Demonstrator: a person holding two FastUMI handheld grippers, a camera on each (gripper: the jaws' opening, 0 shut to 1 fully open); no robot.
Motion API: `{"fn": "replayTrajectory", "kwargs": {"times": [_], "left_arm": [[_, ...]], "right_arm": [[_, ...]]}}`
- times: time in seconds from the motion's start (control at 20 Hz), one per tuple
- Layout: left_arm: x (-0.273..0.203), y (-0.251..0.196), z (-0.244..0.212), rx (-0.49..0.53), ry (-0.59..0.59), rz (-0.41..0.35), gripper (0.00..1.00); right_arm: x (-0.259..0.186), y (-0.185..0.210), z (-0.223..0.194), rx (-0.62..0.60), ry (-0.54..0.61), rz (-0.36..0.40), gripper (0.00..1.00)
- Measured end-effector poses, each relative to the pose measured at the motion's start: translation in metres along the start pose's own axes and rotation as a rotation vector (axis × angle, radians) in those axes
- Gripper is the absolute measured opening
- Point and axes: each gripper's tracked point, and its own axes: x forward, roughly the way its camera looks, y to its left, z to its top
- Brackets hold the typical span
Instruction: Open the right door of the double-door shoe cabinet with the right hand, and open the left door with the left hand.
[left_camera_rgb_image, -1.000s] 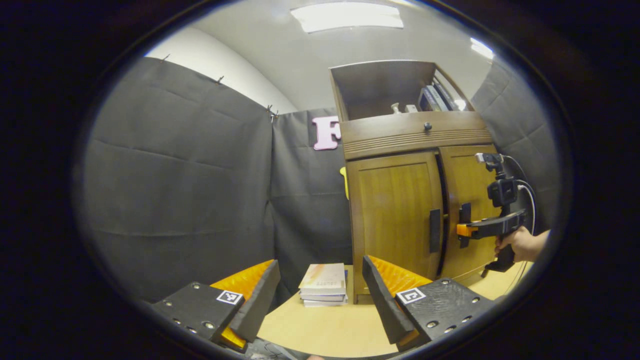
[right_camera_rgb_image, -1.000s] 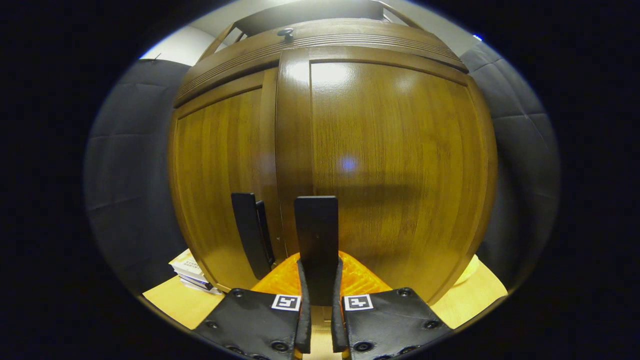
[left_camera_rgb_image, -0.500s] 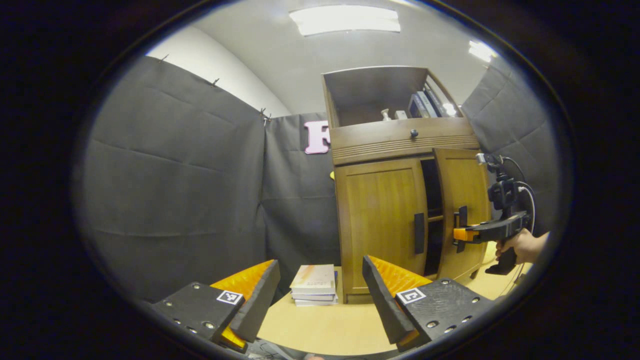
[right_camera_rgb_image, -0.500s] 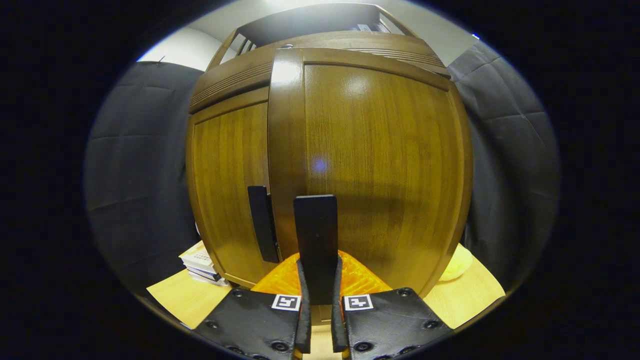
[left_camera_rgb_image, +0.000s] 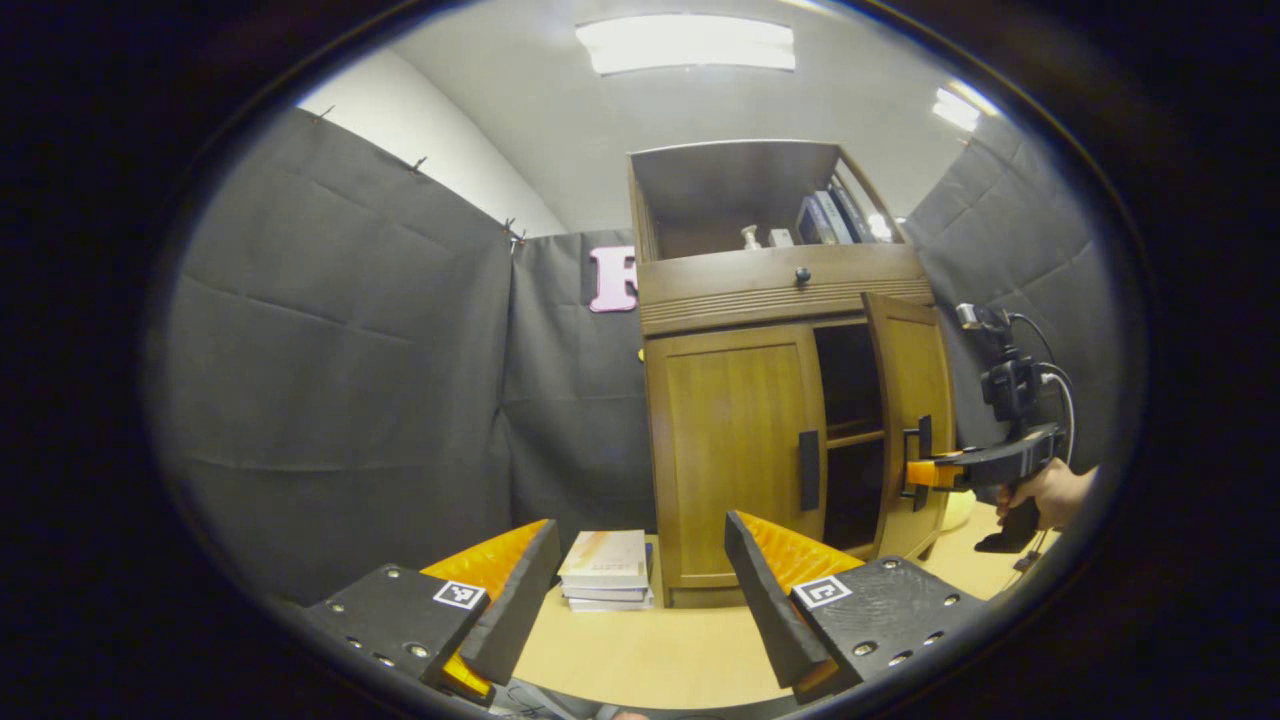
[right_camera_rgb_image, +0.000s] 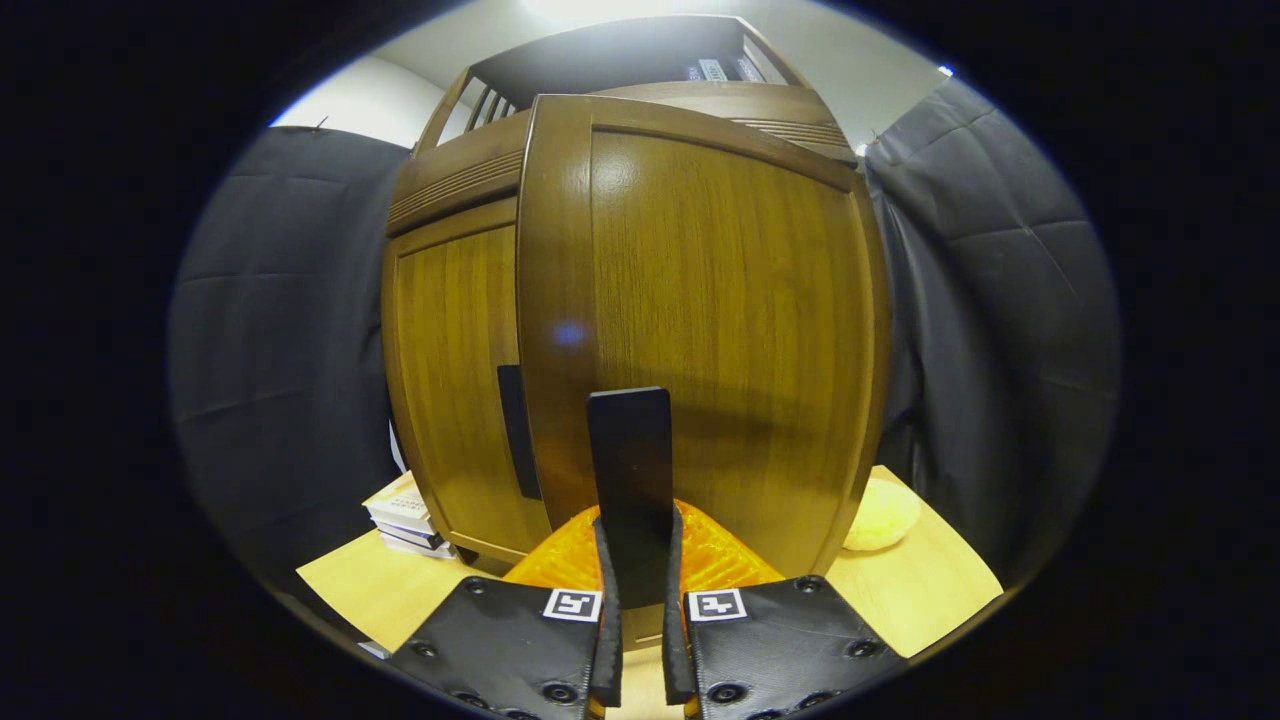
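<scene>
The cabinet (left_camera_rgb_image: 780, 420) stands on the table (left_camera_rgb_image: 640, 650), its right door (left_camera_rgb_image: 915, 420) swung partly open, its left door (left_camera_rgb_image: 735, 450) shut. My right claw (right_camera_rgb_image: 637, 570) is clenched on the right door's black handle (right_camera_rgb_image: 630, 470). My left claw (left_camera_rgb_image: 640, 590) hangs released, well short of the left door, books (left_camera_rgb_image: 605, 570) just beside the cabinet
</scene>
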Motion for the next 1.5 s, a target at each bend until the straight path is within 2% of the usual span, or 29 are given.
{"fn": "replayTrajectory", "kwargs": {"times": [0.45, 0.55, 1.0, 1.05, 1.1, 1.2, 1.25, 1.3, 1.35, 1.5], "left_arm": [[-0.005, -0.008, 0.004, -0.006, -0.022, -0.087, 0.95], [-0.004, -0.011, 0.002, -0.010, -0.020, -0.110, 0.95], [-0.013, -0.052, -0.002, -0.023, -0.018, -0.195, 0.95], [-0.009, -0.053, -0.004, -0.024, -0.018, -0.202, 0.95], [-0.007, -0.056, -0.004, -0.025, -0.017, -0.210, 0.95], [-0.006, -0.064, -0.006, -0.030, -0.013, -0.224, 0.95], [-0.010, -0.068, -0.007, -0.034, -0.011, -0.232, 0.95], [-0.012, -0.072, -0.007, -0.036, -0.010, -0.240, 0.95], [-0.011, -0.075, -0.008, -0.038, -0.009, -0.247, 0.95], [-0.009, -0.084, -0.008, -0.040, -0.009, -0.268, 0.95]], "right_arm": [[-0.030, -0.021, -0.001, 0.011, -0.003, -0.049, 0.17], [-0.039, -0.031, -0.001, 0.010, -0.003, -0.064, 0.14], [-0.073, -0.075, -0.003, 0.005, -0.014, -0.150, 0.13], [-0.076, -0.081, -0.006, 0.002, -0.016, -0.156, 0.17], [-0.080, -0.084, -0.005, 0.001, -0.019, -0.157, 0.13], [-0.086, -0.090, 0.000, -0.004, -0.031, -0.160, 0.12], [-0.088, -0.095, 0.000, -0.013, -0.037, -0.169, 0.16], [-0.089, -0.100, 0.002, -0.023, -0.039, -0.182, 0.12], [-0.091, -0.105, 0.001, -0.031, -0.037, -0.197, 0.16], [-0.097, -0.121, 0.001, -0.029, -0.034, -0.231, 0.16]]}}
